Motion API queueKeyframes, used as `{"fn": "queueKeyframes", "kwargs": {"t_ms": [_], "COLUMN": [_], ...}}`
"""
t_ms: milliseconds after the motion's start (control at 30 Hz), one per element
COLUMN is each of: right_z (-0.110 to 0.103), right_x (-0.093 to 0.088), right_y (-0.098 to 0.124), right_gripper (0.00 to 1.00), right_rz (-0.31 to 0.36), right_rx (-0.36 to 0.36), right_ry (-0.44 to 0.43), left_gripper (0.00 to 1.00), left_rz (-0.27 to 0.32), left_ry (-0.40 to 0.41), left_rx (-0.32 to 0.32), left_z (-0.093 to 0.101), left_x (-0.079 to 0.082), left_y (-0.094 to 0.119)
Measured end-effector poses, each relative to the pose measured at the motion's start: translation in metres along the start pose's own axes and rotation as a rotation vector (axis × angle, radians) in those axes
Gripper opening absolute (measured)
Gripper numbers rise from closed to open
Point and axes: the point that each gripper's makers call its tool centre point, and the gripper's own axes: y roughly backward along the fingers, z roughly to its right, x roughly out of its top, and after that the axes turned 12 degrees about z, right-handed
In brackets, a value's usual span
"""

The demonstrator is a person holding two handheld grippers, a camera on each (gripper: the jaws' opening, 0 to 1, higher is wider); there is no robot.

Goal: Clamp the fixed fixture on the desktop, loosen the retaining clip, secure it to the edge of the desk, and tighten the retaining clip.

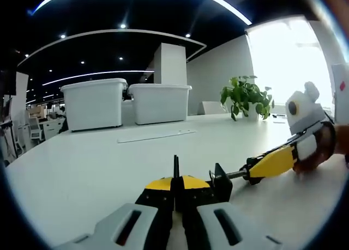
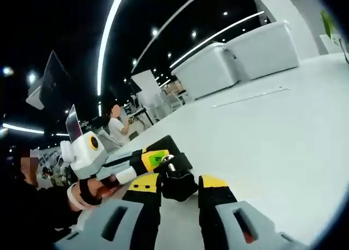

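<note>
A small black clamp (image 1: 221, 183) lies low over the white desk (image 1: 109, 163). In the left gripper view my left gripper (image 1: 175, 182) is shut on the clamp's thin black bar. A metal screw (image 1: 234, 175) runs right from the clamp to a black knob (image 1: 252, 174). My right gripper (image 1: 262, 167) comes in from the right, its yellow tips closed on that knob. In the right gripper view the knob (image 2: 177, 187) sits between the jaws of my right gripper (image 2: 179, 183). The left gripper (image 2: 163, 154) reaches in from the left, with a hand (image 2: 87, 193) behind it.
Two white lidded bins (image 1: 95, 103) (image 1: 160, 102) stand at the desk's far side, with a potted plant (image 1: 245, 97) to their right. A long flat strip (image 1: 155, 135) lies mid-desk. The desk's curved edge (image 1: 19, 163) runs at left. A person (image 2: 114, 125) stands far off.
</note>
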Motion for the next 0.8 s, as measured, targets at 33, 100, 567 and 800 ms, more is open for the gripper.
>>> {"fn": "queueKeyframes", "kwargs": {"t_ms": [33, 100, 567, 800], "right_z": [0.0005, -0.002, -0.0017, 0.0035], "right_x": [0.0007, 0.001, -0.0064, -0.0027], "right_y": [-0.0003, 0.0, -0.0045, -0.0078], "right_gripper": [0.26, 0.26, 0.25, 0.25], "right_rz": [0.002, 0.008, -0.007, -0.001], "right_rx": [0.005, 0.016, 0.073, 0.073], "right_ry": [0.039, 0.122, 0.693, 0.734], "left_gripper": [0.04, 0.04, 0.04, 0.04], "left_rz": [0.0, 0.0, -0.001, -0.001], "left_ry": [0.001, 0.002, 0.005, 0.007], "left_rx": [0.0, 0.0, 0.003, 0.003], "left_z": [0.0, 0.0, 0.0001, 0.0004], "left_x": [0.0, 0.0, -0.0002, -0.0002], "left_y": [0.0001, 0.0002, 0.0008, 0.0006]}}
